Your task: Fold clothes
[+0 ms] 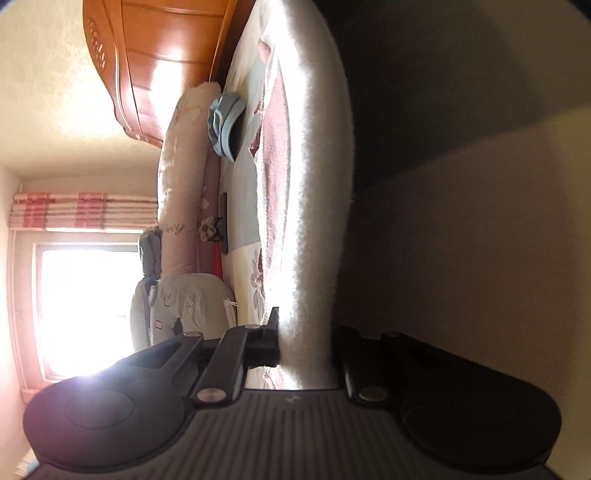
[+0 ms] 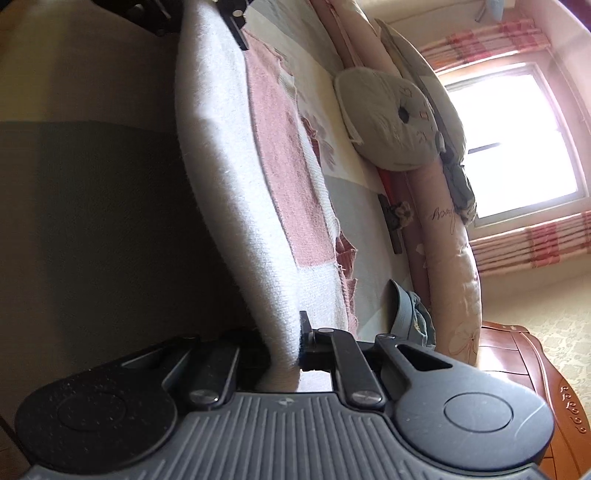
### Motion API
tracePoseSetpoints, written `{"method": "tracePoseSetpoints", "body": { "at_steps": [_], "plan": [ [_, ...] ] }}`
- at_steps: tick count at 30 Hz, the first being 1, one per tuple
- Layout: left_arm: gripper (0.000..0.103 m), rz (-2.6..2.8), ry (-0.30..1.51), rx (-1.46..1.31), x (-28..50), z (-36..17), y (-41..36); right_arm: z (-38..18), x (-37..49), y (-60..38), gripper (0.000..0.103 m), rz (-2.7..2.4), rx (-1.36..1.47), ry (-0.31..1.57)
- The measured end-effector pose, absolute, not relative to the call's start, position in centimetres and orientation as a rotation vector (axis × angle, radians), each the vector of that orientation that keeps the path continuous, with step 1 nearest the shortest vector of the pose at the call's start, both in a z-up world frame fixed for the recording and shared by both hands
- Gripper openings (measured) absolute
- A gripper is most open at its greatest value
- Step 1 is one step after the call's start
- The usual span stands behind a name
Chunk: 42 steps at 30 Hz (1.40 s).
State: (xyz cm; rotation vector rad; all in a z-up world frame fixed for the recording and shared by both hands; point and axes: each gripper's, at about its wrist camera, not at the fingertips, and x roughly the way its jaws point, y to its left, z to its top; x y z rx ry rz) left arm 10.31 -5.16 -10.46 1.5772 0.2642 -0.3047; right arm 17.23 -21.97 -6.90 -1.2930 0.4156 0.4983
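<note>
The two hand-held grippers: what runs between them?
The white knit garment, pinched by the right hand-held gripper and stretching to the left hand-held gripper; the right wrist view shows it.

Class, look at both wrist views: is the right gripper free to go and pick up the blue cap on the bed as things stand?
Probably not. The right gripper is shut on the white and pink knitted garment, which the left gripper also holds. The blue cap lies close by, unobstructed, but the garment would need releasing first.

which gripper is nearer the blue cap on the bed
Right. The right gripper grips the white knit garment close beside the blue cap; from the left gripper the cap lies far up the bed.
</note>
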Motion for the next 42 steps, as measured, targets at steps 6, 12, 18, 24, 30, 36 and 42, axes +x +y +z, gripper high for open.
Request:
{"method": "tracePoseSetpoints", "body": {
  "at_steps": [6, 12, 18, 24, 30, 36, 42],
  "plan": [
    [0.009, -0.306, 0.219, 1.600, 4.7, -11.4, -4.9, -8.0, 11.3, -21.8, 0.012, 0.478, -1.306, 0.404],
    [0.009, -0.279, 0.192, 1.602, 2.0, -12.5, -5.0, -9.2, 8.2, -21.6, 0.013, 0.450, -1.304, 0.402],
    [0.014, -0.261, 0.188, 1.589, 1.8, -13.0, -4.8, -9.9, 7.1, -21.4, 0.013, 0.419, -1.273, 0.419],
    [0.018, -0.196, 0.241, 1.522, 0.7, -12.6, -2.6, -9.3, 4.9, -22.9, 0.020, 0.382, -1.200, 0.440],
    [0.024, -0.129, 0.322, 1.475, 0.1, -11.7, 0.5, -9.2, 4.6, -26.7, 0.027, 0.286, -1.128, 0.534],
    [0.028, -0.171, 0.433, 1.372, -0.1, -8.9, 1.2, -7.7, 3.9, -29.5, 0.033, 0.214, -1.119, 0.563],
    [0.028, -0.179, 0.502, 1.053, 2.4, -4.7, 4.8, -4.1, 5.3, -31.2, 0.040, 0.212, -0.889, 0.526]
  ]
}}
